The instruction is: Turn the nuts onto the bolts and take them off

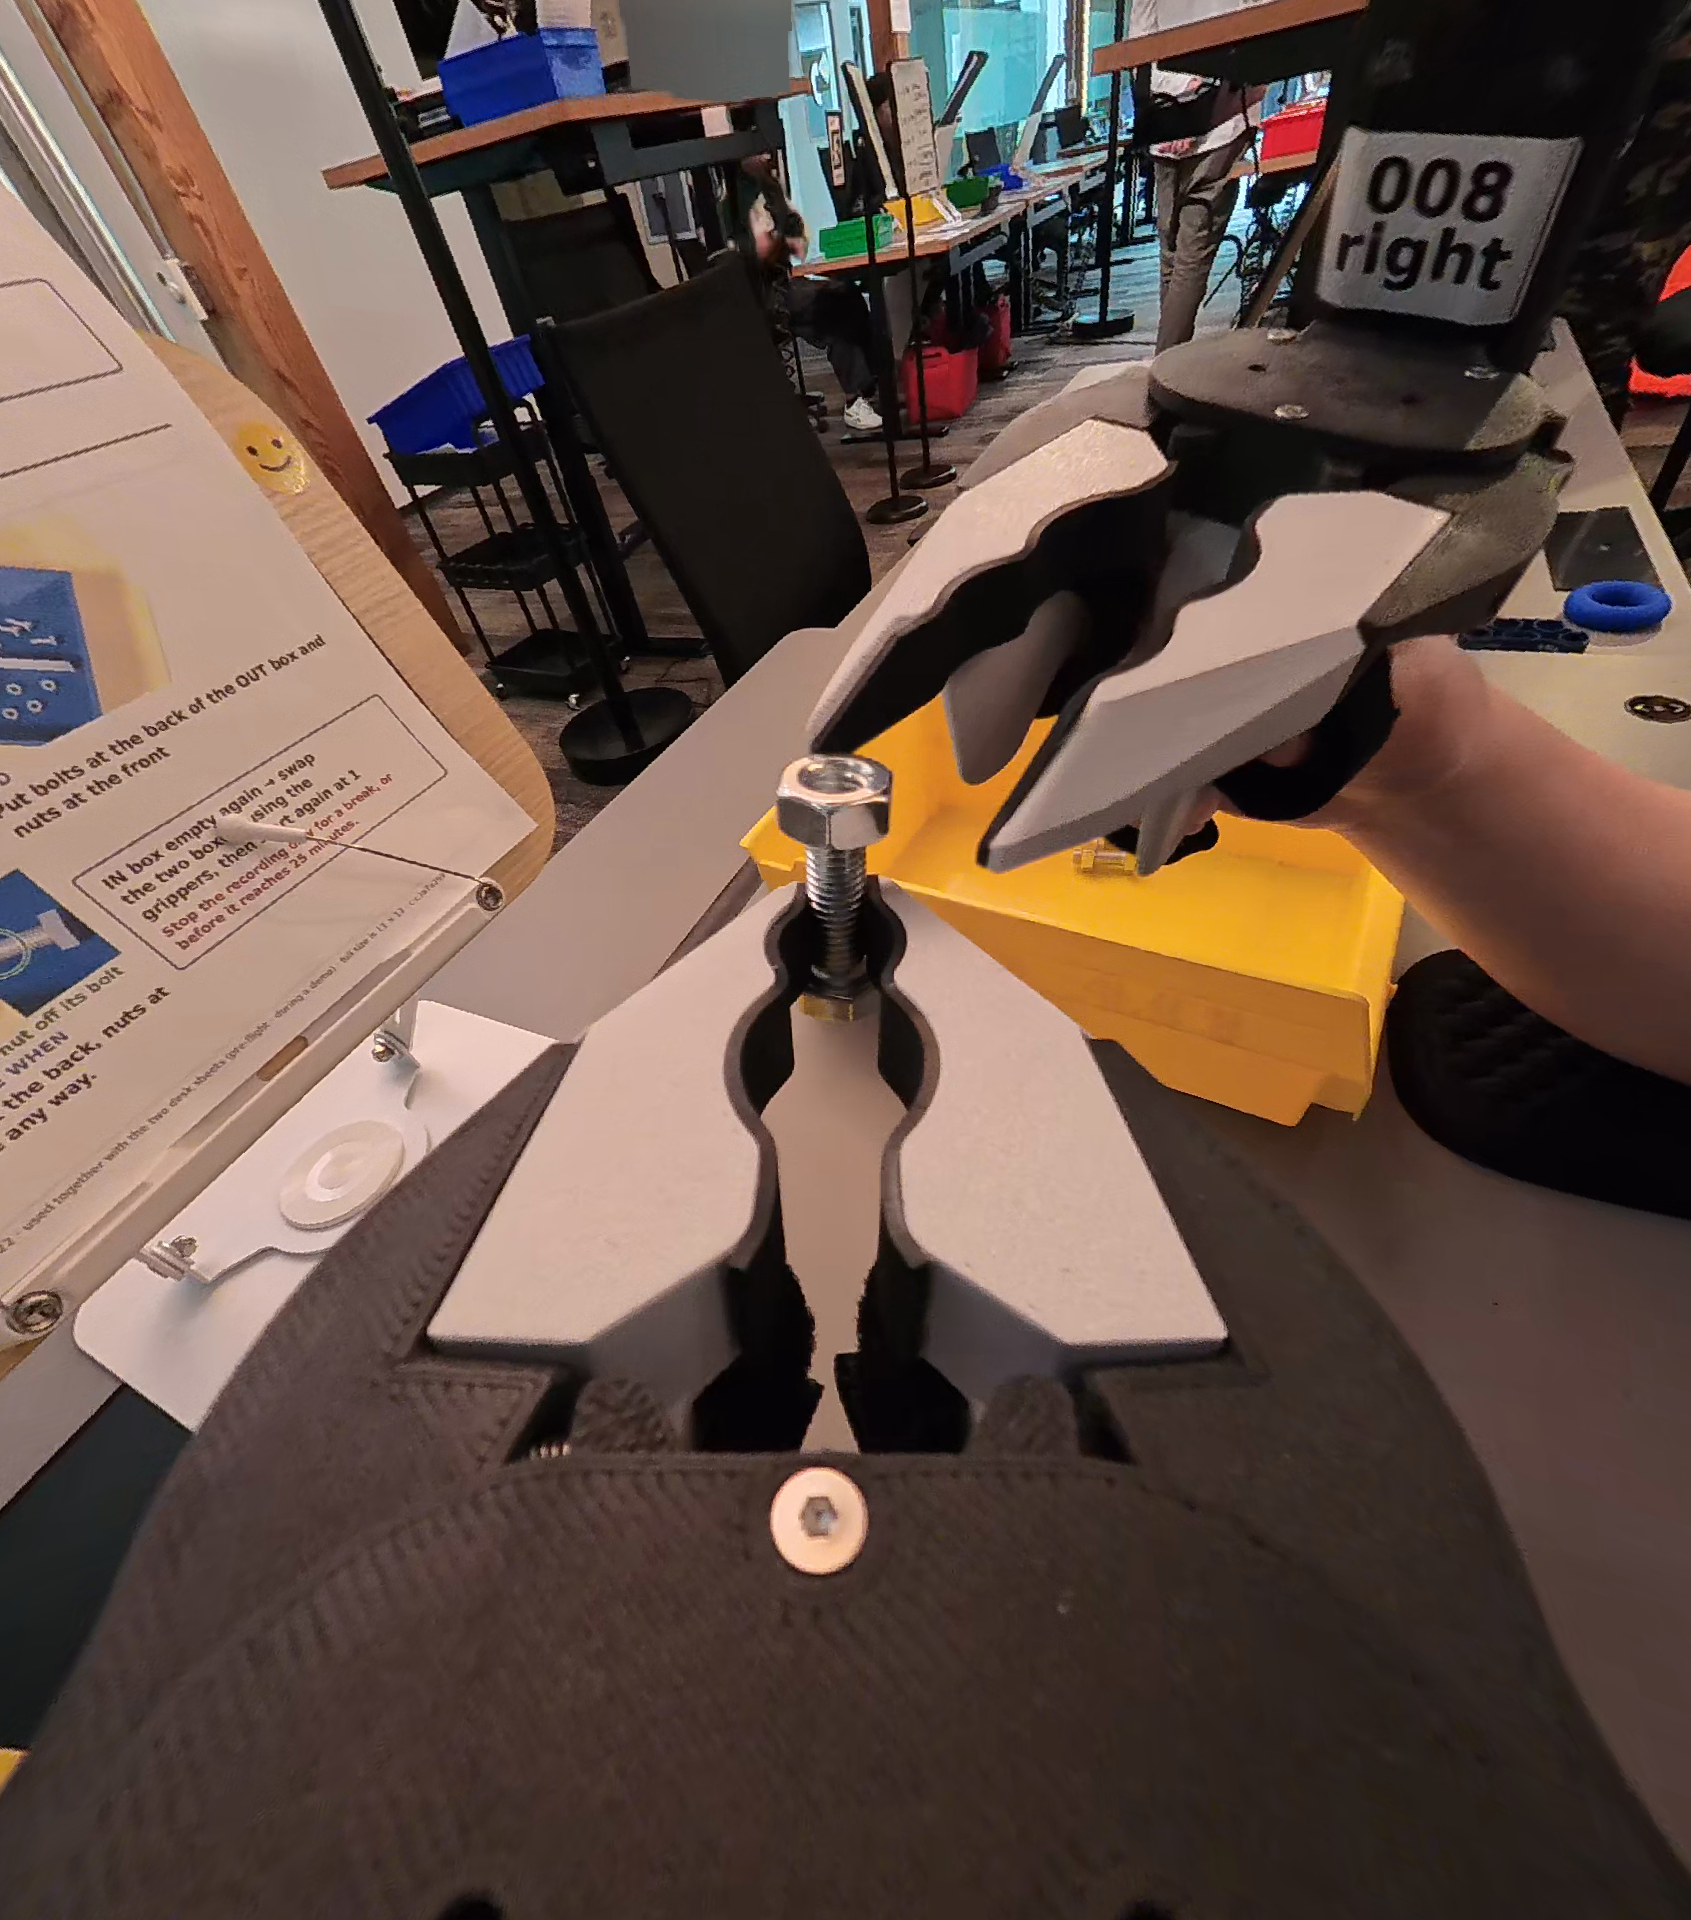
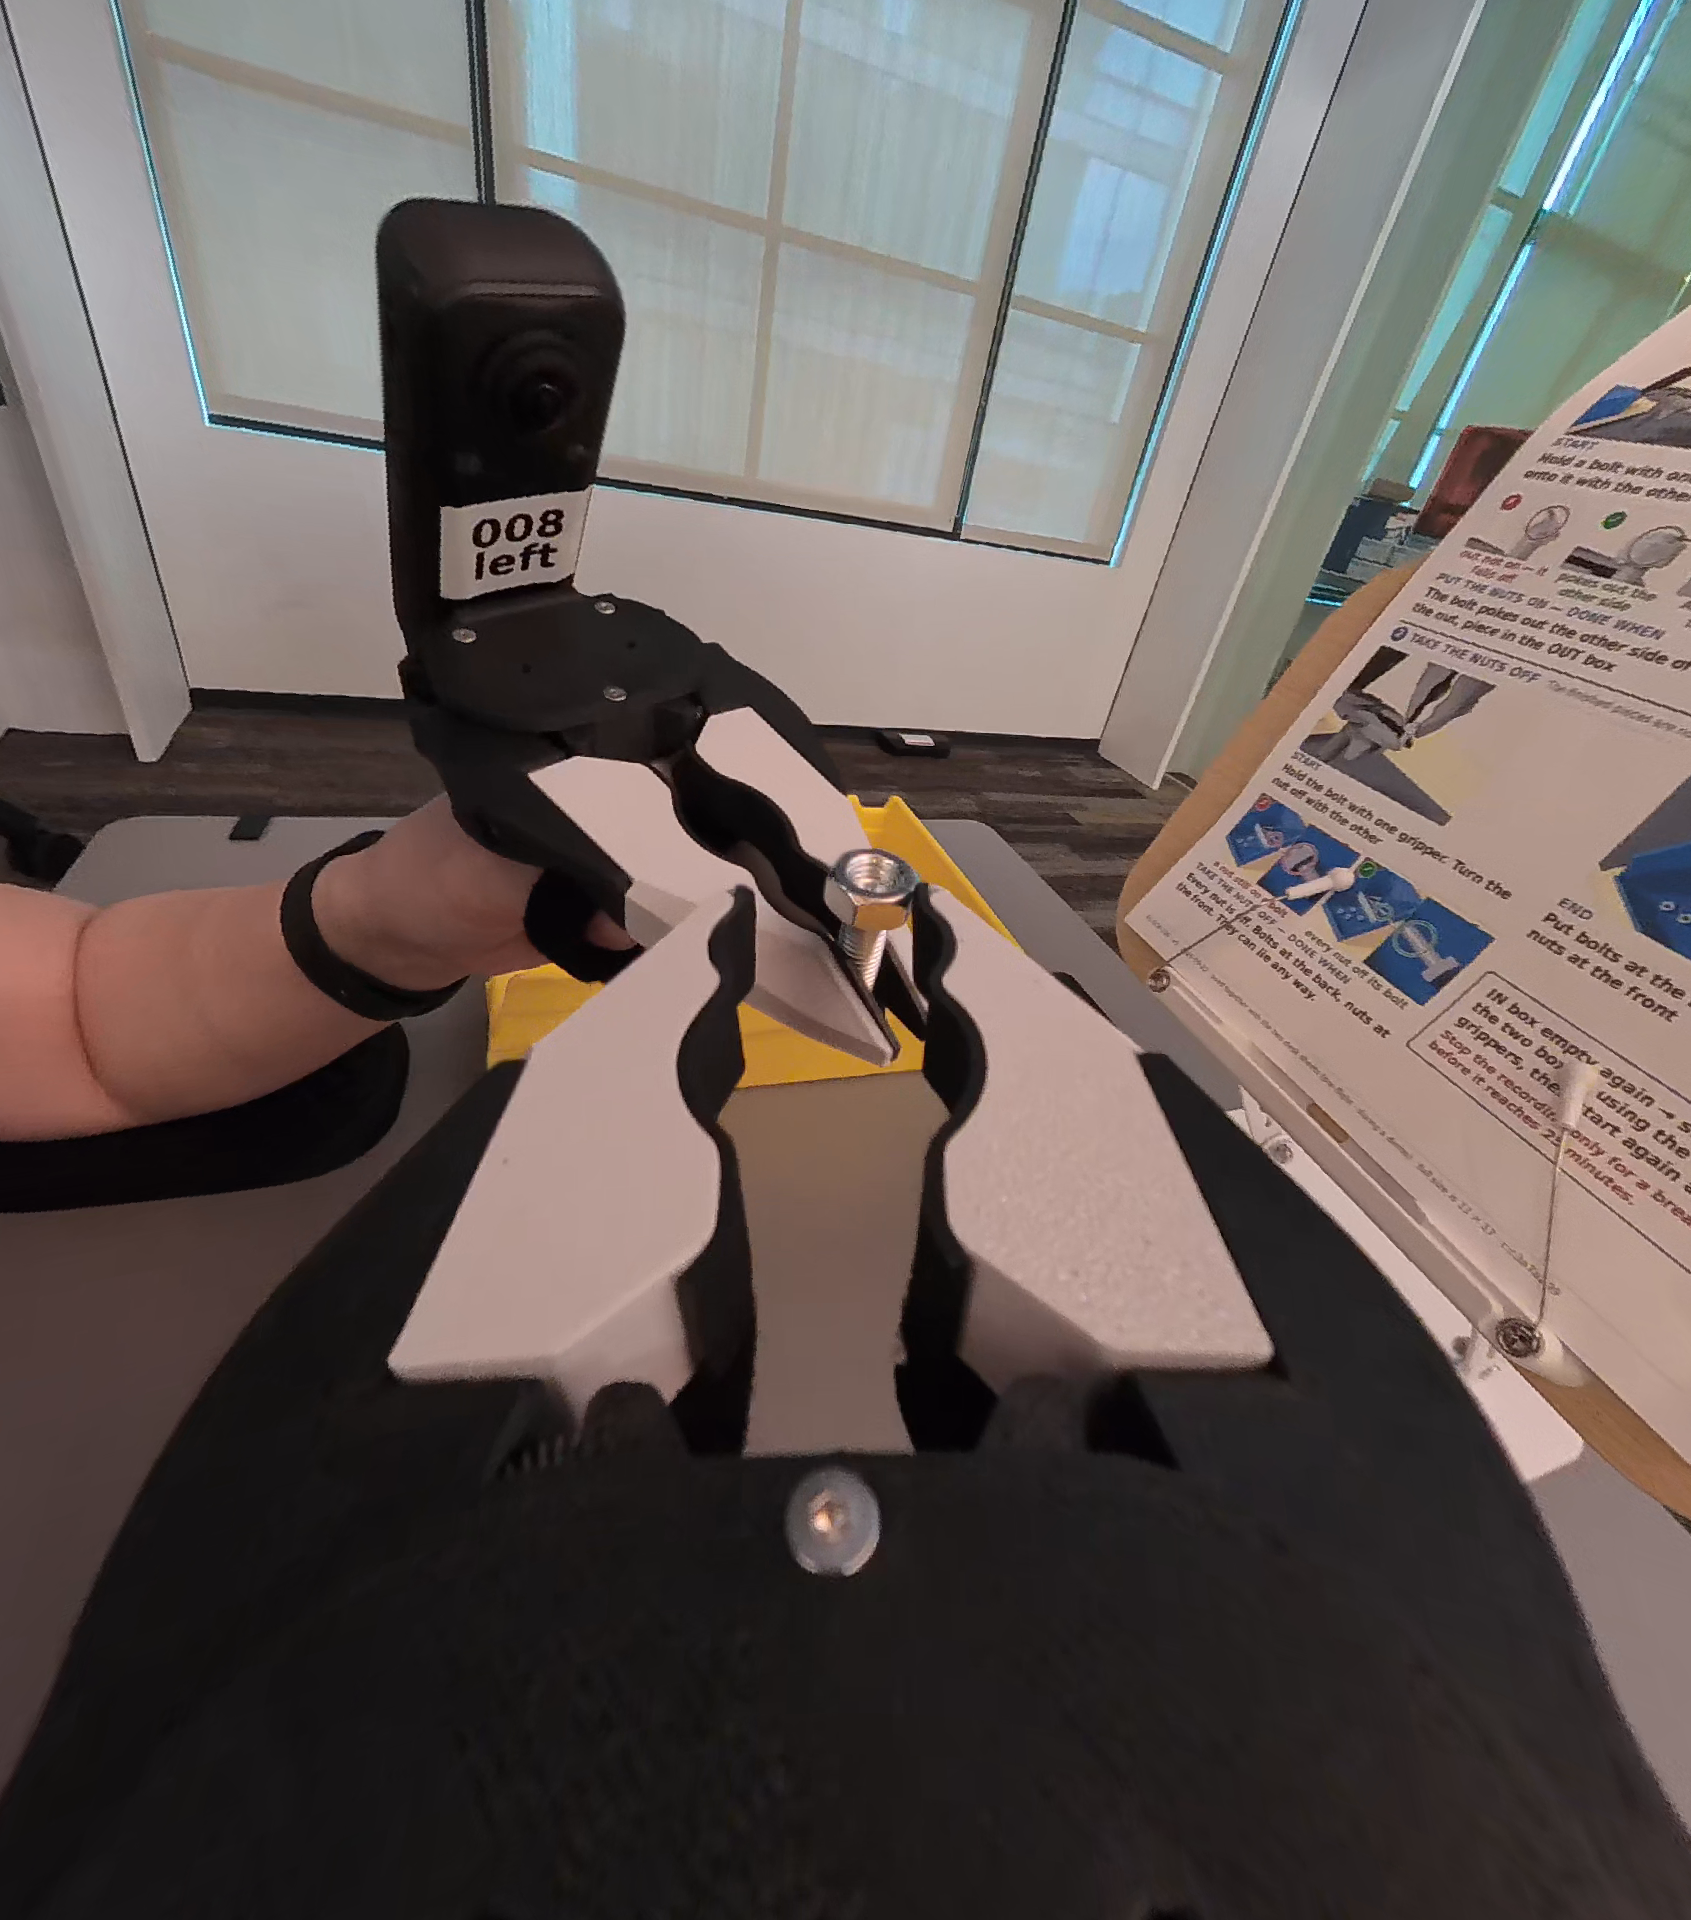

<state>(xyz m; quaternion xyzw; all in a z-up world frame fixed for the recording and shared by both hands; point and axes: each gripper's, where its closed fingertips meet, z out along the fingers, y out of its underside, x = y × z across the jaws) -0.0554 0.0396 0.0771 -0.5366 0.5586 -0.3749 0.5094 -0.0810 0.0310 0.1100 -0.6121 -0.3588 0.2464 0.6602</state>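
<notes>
In the left wrist view the left gripper (image 1: pixel 836 940) sits at centre frame, its jaws nearly together and clamped on the threaded shank of the bolt (image 1: pixel 833 914), which stands upright; the nut (image 1: pixel 835 798) sits at the bolt's top end, just above the fingertips. Both look like small, hard, smooth steel, light but likely slippery, so the nut's flat sides seem the best place to grip. To the upper right, the right gripper (image 1: pixel 908 795) hovers with jaws parted wide, holding nothing, one tip just beside the nut; below it lies the yellow bin (image 1: pixel 1184 966).
</notes>
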